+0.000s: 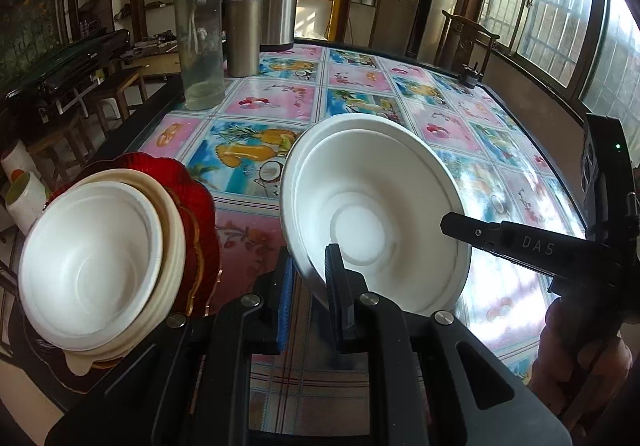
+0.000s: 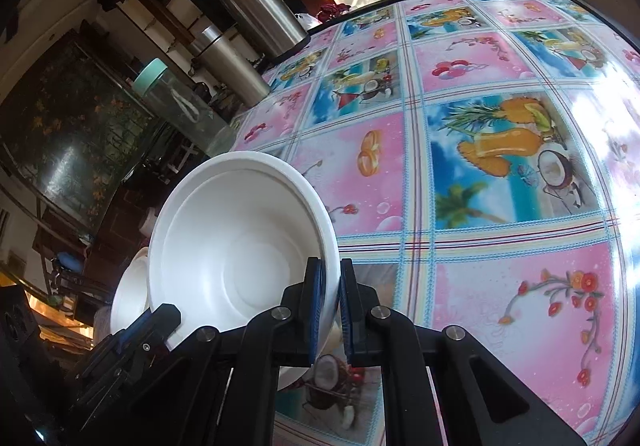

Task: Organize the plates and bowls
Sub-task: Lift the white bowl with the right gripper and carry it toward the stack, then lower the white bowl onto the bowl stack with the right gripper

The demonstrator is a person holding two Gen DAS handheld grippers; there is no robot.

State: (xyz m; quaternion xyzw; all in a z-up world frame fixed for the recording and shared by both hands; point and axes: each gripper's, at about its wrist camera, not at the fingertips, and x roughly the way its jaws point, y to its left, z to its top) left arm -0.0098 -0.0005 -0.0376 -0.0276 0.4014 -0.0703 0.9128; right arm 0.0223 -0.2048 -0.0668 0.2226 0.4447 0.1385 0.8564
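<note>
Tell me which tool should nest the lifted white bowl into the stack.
Left, probably. The left tool and right tool both clamp the white bowl's rim, but the bowl stack sits on the left.

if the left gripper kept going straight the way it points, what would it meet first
The left gripper already clamps the rim of the white bowl, so it carries that along. Beyond it lies bare patterned tablecloth; the way looks free, though depth is unclear.
</note>
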